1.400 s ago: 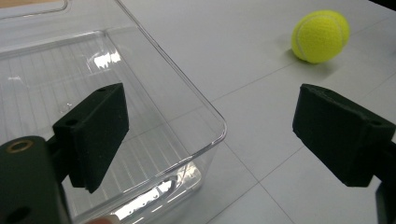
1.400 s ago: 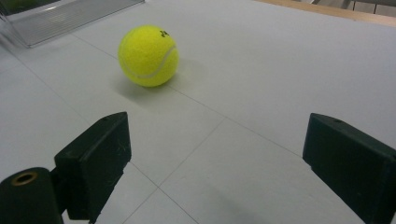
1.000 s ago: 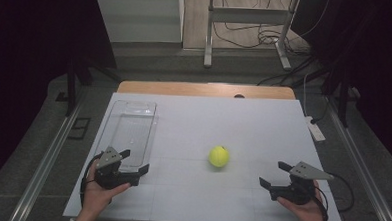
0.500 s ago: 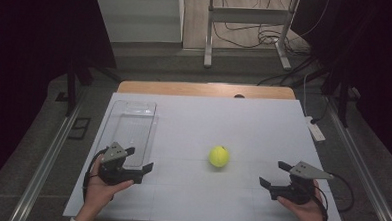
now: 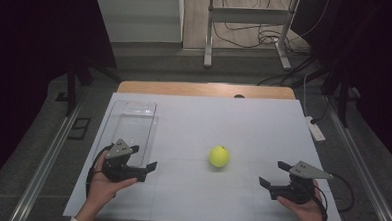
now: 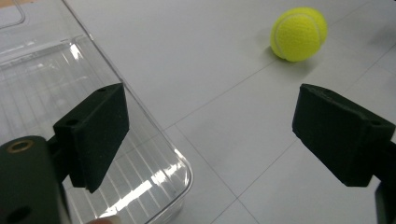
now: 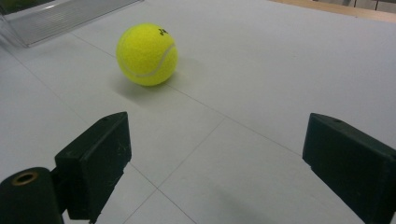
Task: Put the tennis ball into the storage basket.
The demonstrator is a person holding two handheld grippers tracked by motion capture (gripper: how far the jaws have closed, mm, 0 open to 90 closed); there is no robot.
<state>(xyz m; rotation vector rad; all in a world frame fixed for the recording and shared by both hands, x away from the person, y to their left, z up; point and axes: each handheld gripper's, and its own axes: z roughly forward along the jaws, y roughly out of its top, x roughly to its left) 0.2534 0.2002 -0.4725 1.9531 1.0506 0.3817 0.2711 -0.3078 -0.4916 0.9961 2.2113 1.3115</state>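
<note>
While both grippers rest low at the near edge of the table (image 5: 264,113), the work seems to be at its very beginning: the tennis ball (image 5: 219,156) lies free on the white surface, and I judge that it is meant for the clear plastic container (image 5: 131,122) at the left.

Going from the left, the left gripper (image 5: 146,162) sits in the person's left hand (image 5: 106,179) just at the near end of the container. Its jaws are spread apart with nothing between them; in the left gripper view one jaw stands over the container's corner (image 6: 180,172) and the ball (image 6: 299,33) is well ahead, up and to the right. The hand points forward and a little toward the middle.

In the middle, the ball is apart from both grippers, near the container but not touching it.

At the right, the right gripper (image 5: 271,175) is held level in the right hand (image 5: 305,208) and aims toward the ball. Its jaws are wide and empty, and in the right gripper view the ball (image 7: 147,54) lies ahead, left of centre.

The next move, as I judge, calls for one gripper to go forward until the ball is between its jaws, and then to close gently, because a round ball can roll away.
</note>
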